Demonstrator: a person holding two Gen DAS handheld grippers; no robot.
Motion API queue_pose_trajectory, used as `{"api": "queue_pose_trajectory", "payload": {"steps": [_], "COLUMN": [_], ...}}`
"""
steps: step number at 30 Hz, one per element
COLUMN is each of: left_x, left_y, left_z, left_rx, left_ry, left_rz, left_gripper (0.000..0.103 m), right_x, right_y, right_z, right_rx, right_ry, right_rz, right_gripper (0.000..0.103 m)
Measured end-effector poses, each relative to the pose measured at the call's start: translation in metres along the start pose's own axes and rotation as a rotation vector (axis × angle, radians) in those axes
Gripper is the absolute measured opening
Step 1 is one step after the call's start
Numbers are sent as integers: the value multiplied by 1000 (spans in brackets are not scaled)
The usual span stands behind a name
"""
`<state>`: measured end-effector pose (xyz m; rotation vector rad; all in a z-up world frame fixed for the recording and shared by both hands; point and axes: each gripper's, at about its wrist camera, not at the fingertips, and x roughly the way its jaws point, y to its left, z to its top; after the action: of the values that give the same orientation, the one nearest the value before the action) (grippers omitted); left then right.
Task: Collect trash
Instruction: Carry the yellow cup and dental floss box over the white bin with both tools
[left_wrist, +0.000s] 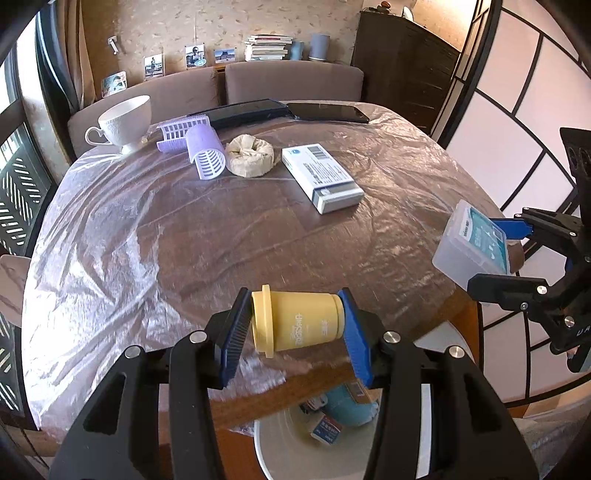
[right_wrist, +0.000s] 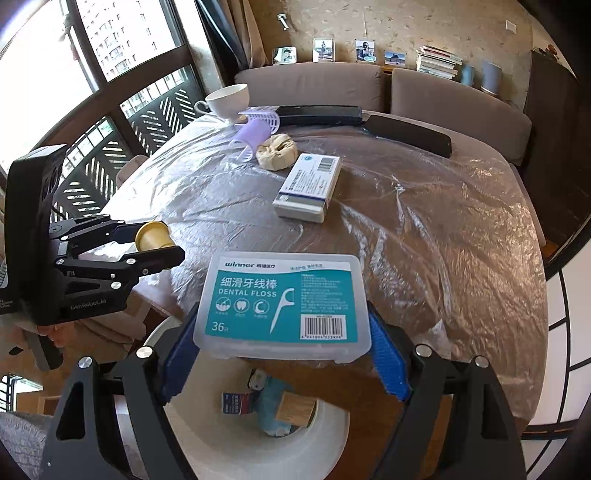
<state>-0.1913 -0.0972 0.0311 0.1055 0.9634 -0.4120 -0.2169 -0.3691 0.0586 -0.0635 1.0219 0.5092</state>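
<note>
My left gripper is shut on a small yellow jar, held sideways above the table's near edge; the jar also shows in the right wrist view. My right gripper is shut on a clear dental floss box with a teal label, also seen at the right in the left wrist view. A white trash bin stands on the floor below both grippers and holds a few packets. It also shows in the left wrist view.
On the plastic-covered table lie a white and blue carton, a crumpled paper ball, two purple hair rollers, a white teacup and two dark flat cases. A sofa stands behind.
</note>
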Motion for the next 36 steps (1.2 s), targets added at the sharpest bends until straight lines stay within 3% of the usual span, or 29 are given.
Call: {"api": "queue_pose_trajectory", "payload": {"steps": [36], "left_x": [-4], "left_y": [-29], "left_z": [-63], "left_rx": [28], "left_ry": [119], "left_rz": [-28], "left_gripper": [49], "right_x": [9], "right_y": [36], "right_z": [-77], "right_rx": [-108], "right_ry": [159], "right_rz": [50], "right_gripper": [80]}}
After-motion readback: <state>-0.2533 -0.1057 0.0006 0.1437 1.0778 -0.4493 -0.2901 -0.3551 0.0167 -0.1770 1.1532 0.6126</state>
